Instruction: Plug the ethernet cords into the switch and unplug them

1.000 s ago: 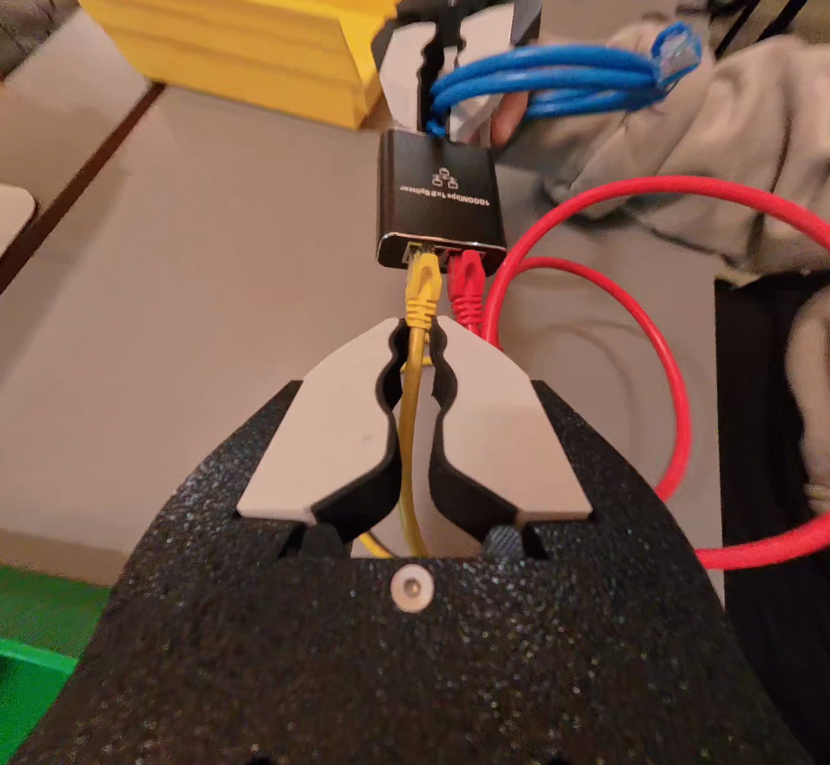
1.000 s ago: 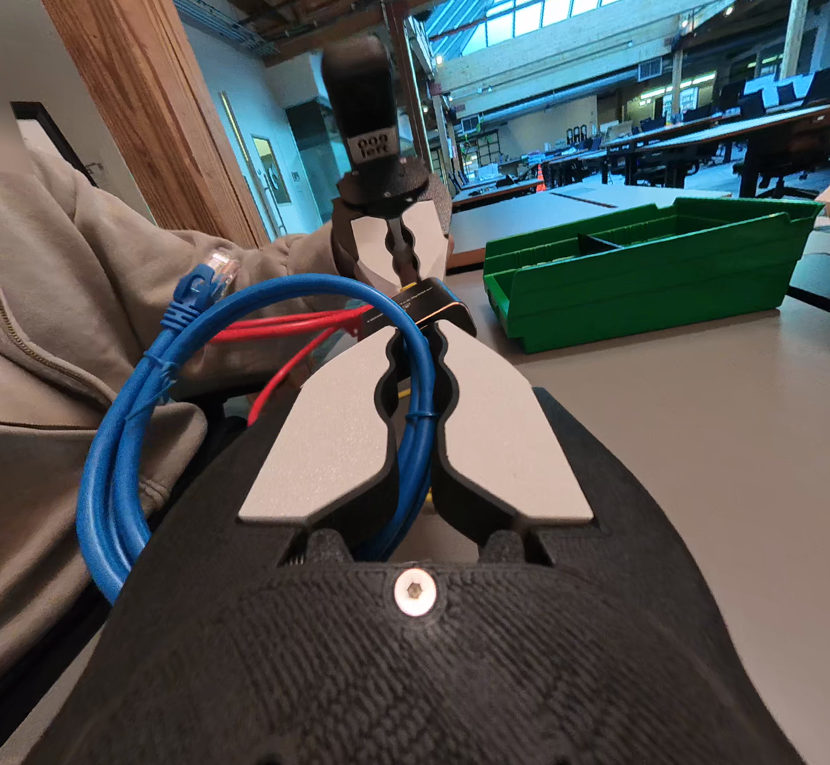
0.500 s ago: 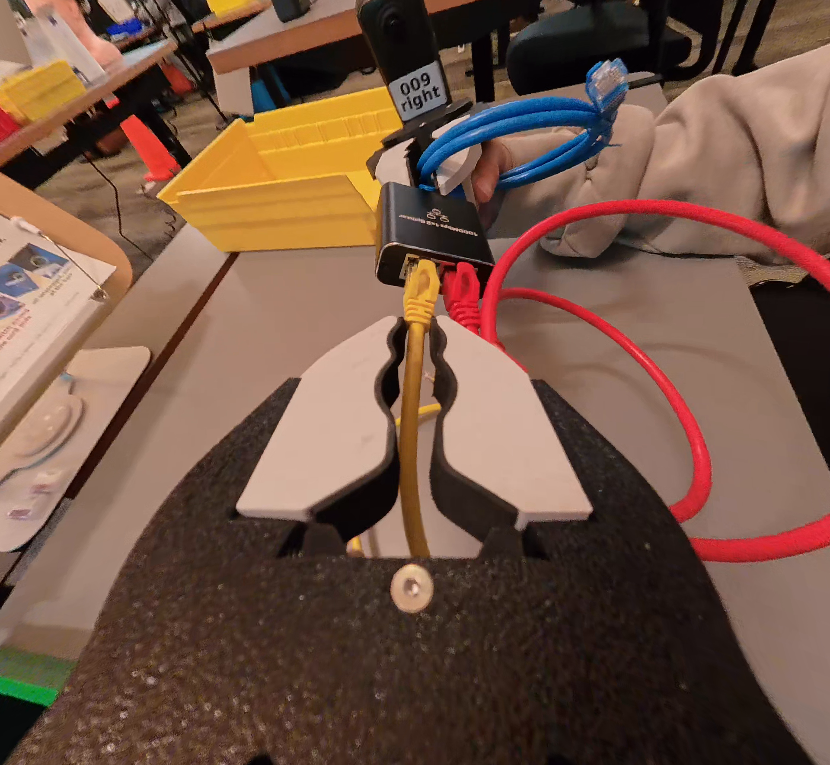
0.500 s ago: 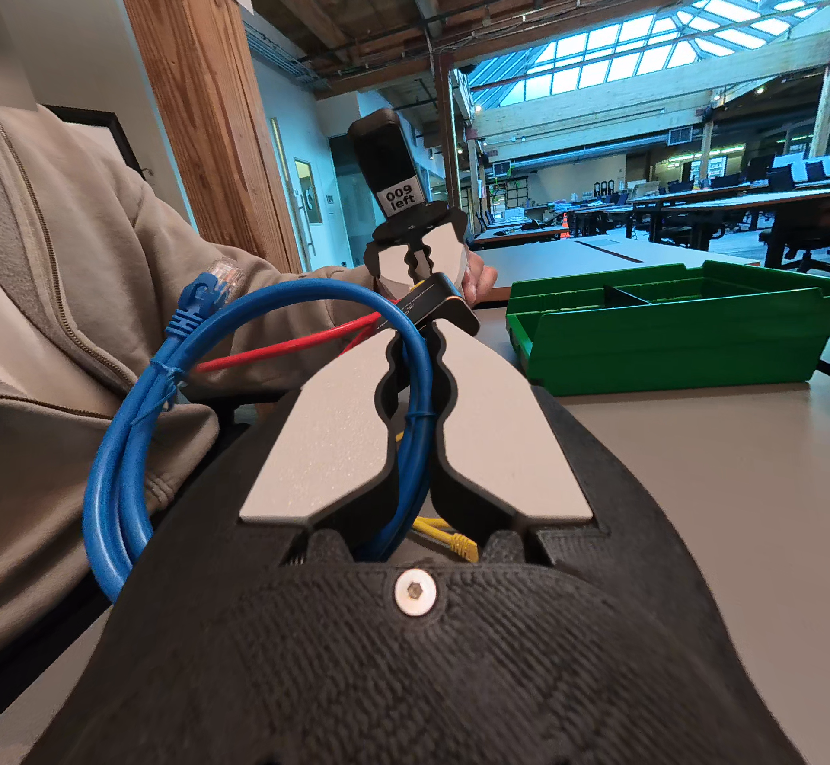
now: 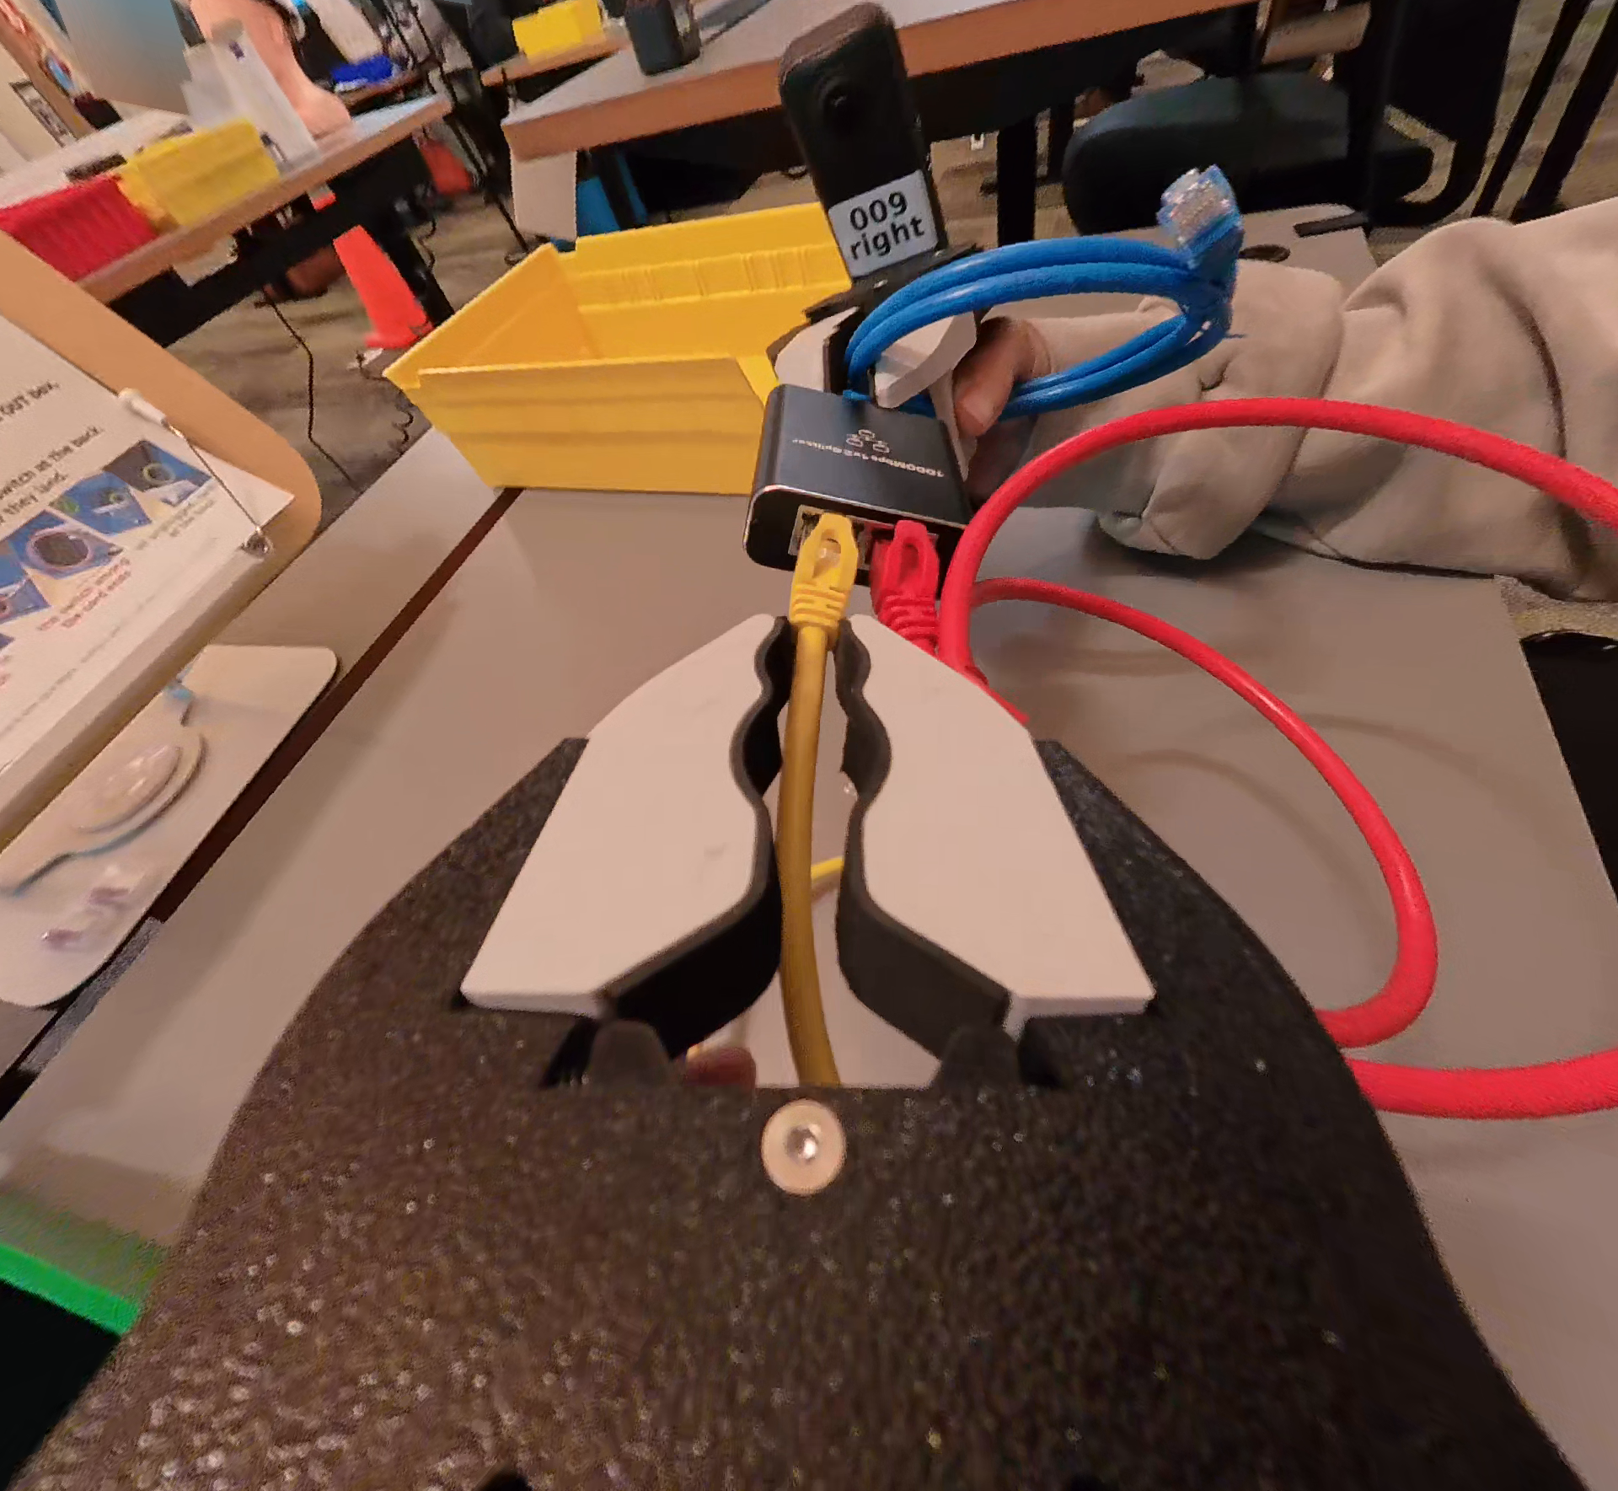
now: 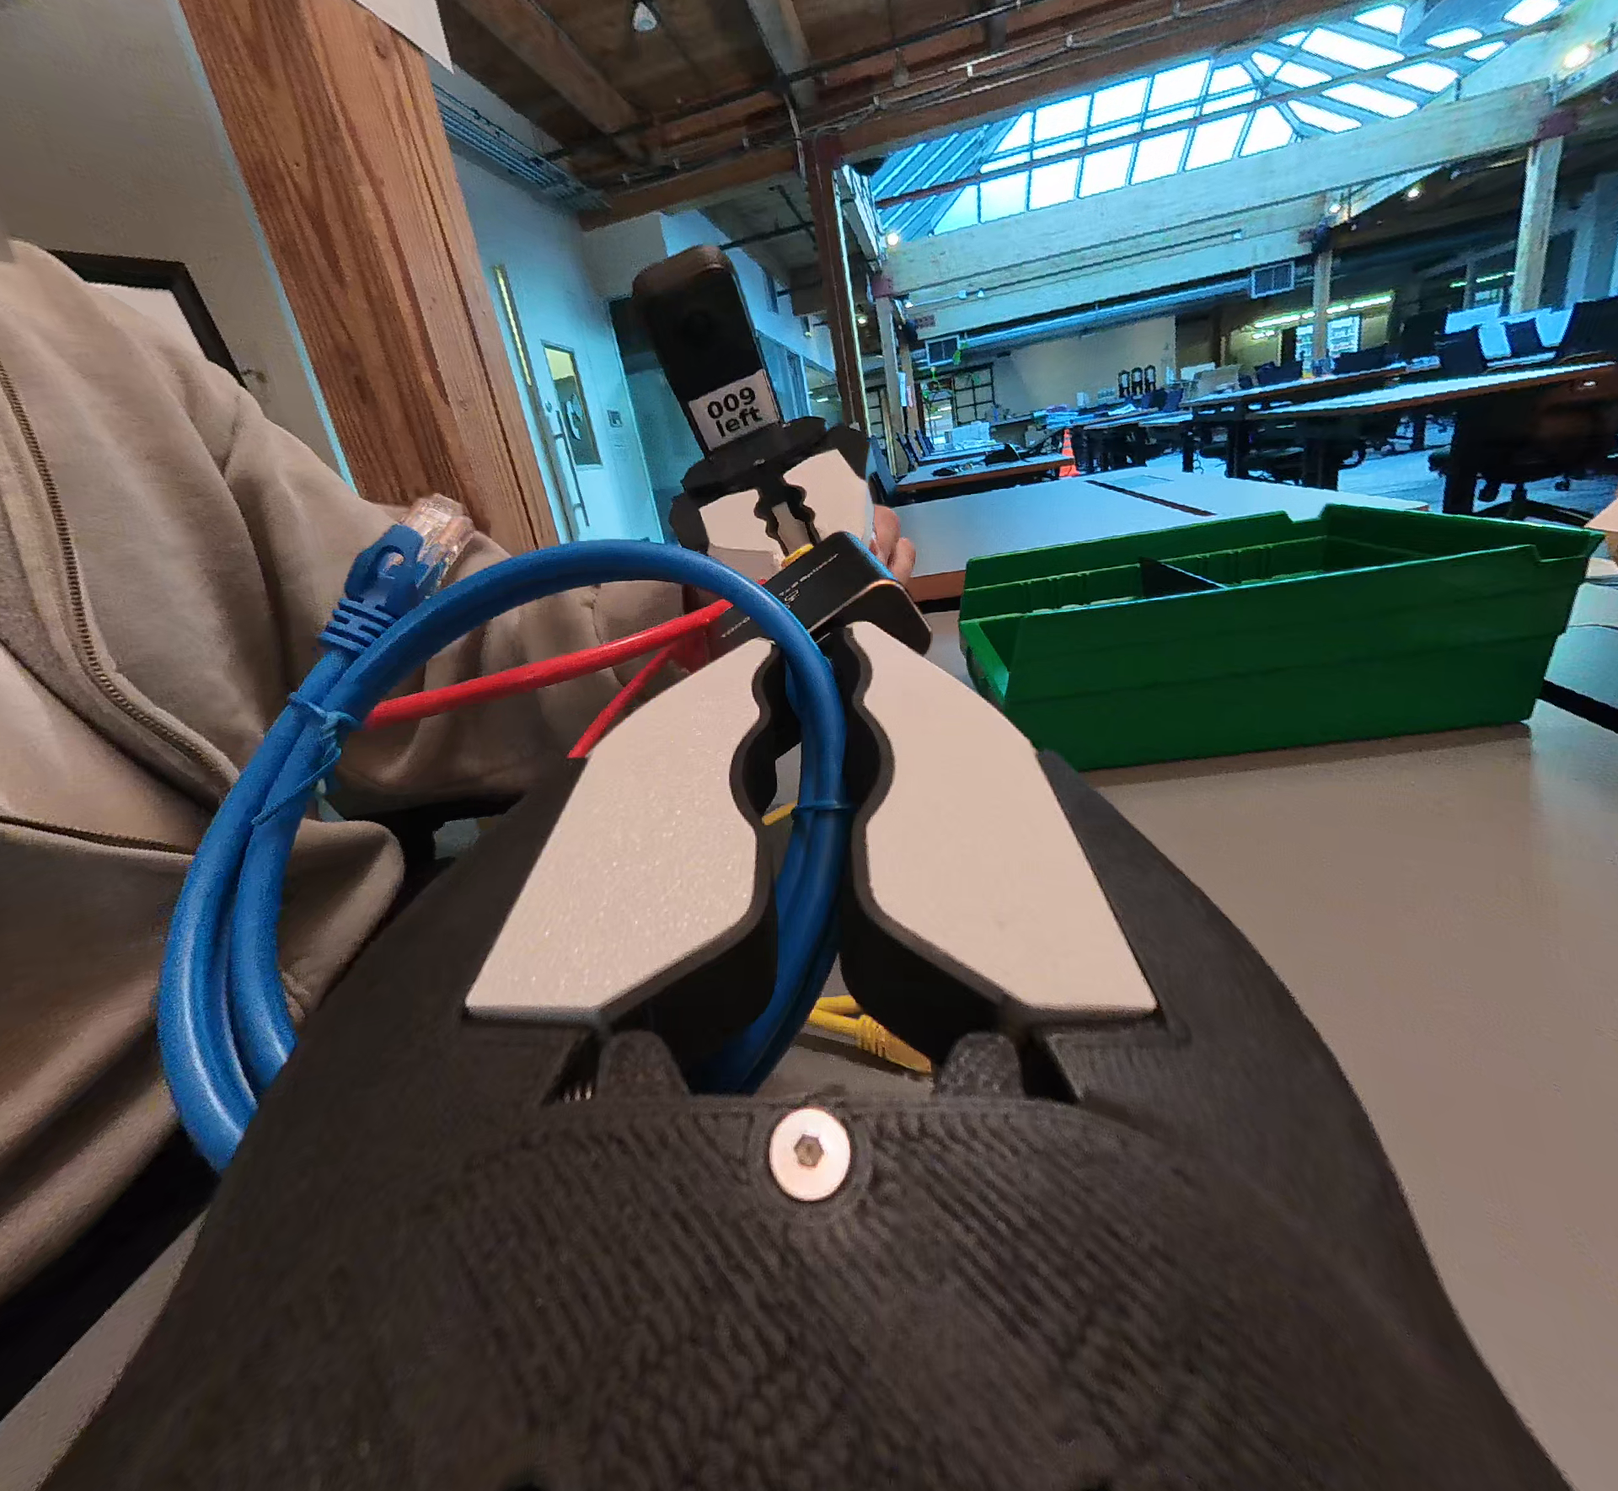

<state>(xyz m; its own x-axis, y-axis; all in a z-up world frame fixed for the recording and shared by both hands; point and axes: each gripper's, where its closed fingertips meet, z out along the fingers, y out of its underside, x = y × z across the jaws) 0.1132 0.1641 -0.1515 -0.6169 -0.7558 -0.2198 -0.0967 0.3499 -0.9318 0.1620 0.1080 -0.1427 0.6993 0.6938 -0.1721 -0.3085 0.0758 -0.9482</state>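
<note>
A small black switch hangs above the grey table between my two grippers. A yellow cord and a red cord are plugged into its near face, side by side. My left gripper is shut on the yellow cord just behind its plug. My right gripper is shut on a coiled blue cord, whose free plug sticks up at the left. The switch sits just past the right fingertips. The right gripper shows behind the switch in the left wrist view.
A yellow bin stands behind the switch at the table's far edge. A green bin stands on the table on the other side. A person's beige sleeve rests at the right. A stand with a printed sheet is at the left. The gap from one gripper's tips to the other's is roughly 8 cm.
Both grippers and the switch have risen off the table and tilted up, so both views show more of the room. The grips on the yellow and blue cords are unchanged.
</note>
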